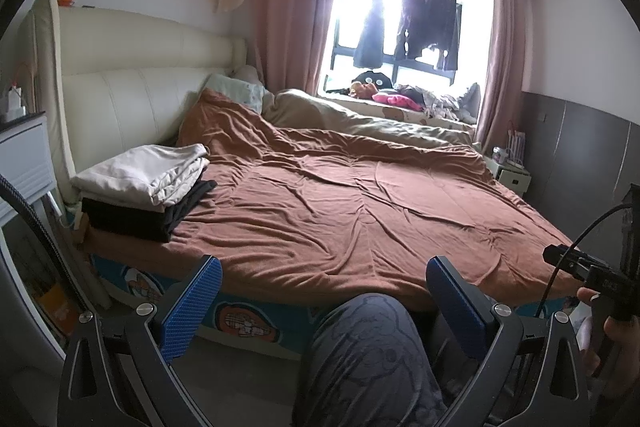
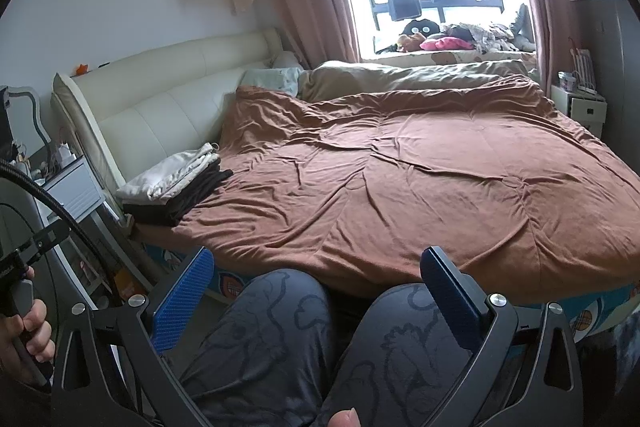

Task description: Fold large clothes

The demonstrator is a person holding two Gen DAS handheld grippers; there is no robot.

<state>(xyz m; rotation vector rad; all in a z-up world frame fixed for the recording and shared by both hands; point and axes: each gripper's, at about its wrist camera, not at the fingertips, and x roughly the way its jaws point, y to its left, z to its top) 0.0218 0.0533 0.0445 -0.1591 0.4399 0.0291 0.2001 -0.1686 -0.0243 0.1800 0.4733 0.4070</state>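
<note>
Both our left gripper (image 1: 324,301) and right gripper (image 2: 316,291) sit spread wide over our knees (image 2: 280,327), folded stack (image 1: 140,183) far left on the bed (image 1: 360,207).

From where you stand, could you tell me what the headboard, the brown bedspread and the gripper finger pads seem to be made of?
The headboard looks like cream leather or faux leather: smooth padded panels with stitched seams and a soft sheen. The brown bedspread seems a soft matte fabric, perhaps brushed cotton or microfibre, judging by its fine wrinkles. The finger pads look like blue ribbed rubber or plastic on dark, probably metal, frames.
</note>
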